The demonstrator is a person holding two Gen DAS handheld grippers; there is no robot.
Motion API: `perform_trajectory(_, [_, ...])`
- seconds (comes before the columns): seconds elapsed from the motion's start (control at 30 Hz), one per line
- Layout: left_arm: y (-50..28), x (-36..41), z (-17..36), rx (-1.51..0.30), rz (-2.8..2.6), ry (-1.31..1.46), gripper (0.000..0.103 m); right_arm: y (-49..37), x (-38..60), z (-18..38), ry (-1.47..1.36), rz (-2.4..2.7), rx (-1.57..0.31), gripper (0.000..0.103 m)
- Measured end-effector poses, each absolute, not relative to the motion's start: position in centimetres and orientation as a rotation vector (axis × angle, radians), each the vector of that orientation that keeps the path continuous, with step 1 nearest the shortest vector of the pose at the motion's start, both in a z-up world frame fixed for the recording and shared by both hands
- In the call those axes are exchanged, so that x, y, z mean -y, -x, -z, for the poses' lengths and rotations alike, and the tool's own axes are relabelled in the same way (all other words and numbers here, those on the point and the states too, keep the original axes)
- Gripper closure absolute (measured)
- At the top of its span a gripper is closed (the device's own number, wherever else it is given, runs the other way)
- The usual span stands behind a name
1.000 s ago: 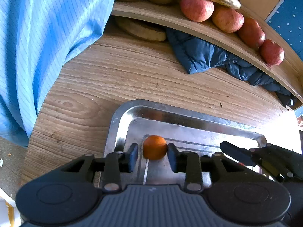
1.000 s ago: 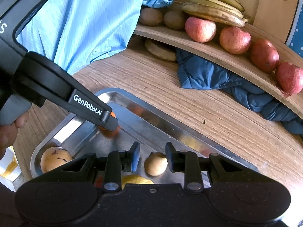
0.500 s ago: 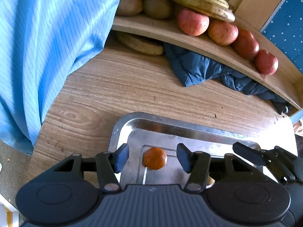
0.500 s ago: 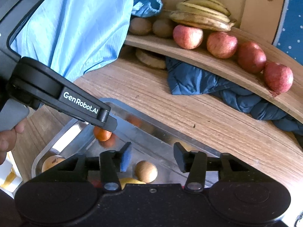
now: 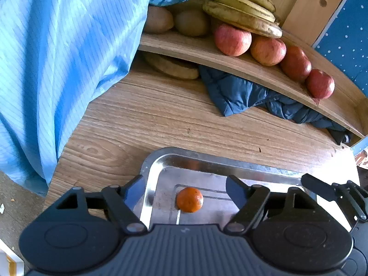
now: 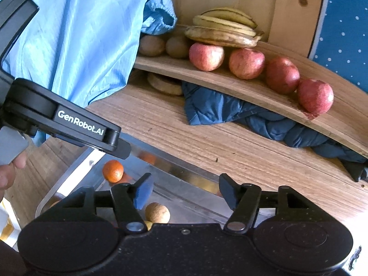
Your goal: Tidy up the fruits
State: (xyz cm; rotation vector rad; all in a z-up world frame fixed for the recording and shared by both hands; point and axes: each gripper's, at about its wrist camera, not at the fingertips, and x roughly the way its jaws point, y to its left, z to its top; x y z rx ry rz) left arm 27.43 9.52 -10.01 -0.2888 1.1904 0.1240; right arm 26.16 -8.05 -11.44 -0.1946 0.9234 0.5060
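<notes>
1. A metal tray is sitting on the near part of the wooden table, holding the loose fruit; apples and bananas are already lining the far shelf.
2. The left gripper is hovering over the tray, its jaws having just been opening; they are standing wide and gripping nothing, with the orange mandarin lying free between them.
3. The right gripper is likewise spreading, empty, above a brown round fruit.
4. The mandarin is probably light, soft-skinned and prone to rolling, so a gentle pinch across its widest part should suit.
5. "GenRobot.AI" is showing on the left gripper's side.
</notes>
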Motion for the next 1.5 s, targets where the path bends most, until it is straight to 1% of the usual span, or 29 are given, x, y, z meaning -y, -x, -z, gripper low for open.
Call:
perform_trajectory(0.2, [-27.2,-9.5,9.6,-1.179,-0.137,0.282,0.013,-26.0,8.6,11.1,0.183,-0.478,-0.913,0.025])
perform_trajectory(0.27, [-27.0,-9.4,9.4,-1.174,-0.15,0.275,0.007,-25.9,8.9,10.9,0.179,-0.469,-0.91,0.023])
perform_trajectory(0.33, [-26.8,-9.3,9.2,-1.169,-0.163,0.263,0.003,-25.8,9.1,10.8,0.176,-0.46,-0.908,0.019])
perform_trajectory(0.47, [-26.3,-9.0,8.9,-1.164,-0.181,0.242,0.001,-25.5,9.6,10.5,0.164,-0.447,-0.902,0.018])
perform_trajectory(0.6, [-25.5,-8.8,8.6,-1.158,-0.192,0.232,0.001,-24.9,10.2,10.1,0.148,-0.43,-0.894,0.015])
perform_trajectory(0.7, [-25.0,-8.6,8.2,-1.147,-0.195,0.226,0.001,-24.4,10.7,9.7,0.134,-0.419,-0.887,0.007])
perform_trajectory(0.83, [-24.1,-8.3,7.4,-1.119,-0.192,0.208,0.001,-23.4,11.4,9.0,0.115,-0.391,-0.866,0.002])
perform_trajectory(1.13, [-21.5,-7.2,5.5,-1.092,-0.189,0.168,0.001,-20.7,13.3,7.4,0.068,-0.317,-0.813,0.001])
perform_trajectory(1.5, [-18.7,-6.3,3.3,-1.003,-0.155,0.139,0.001,-17.2,15.1,5.0,0.046,-0.274,-0.752,0.001])
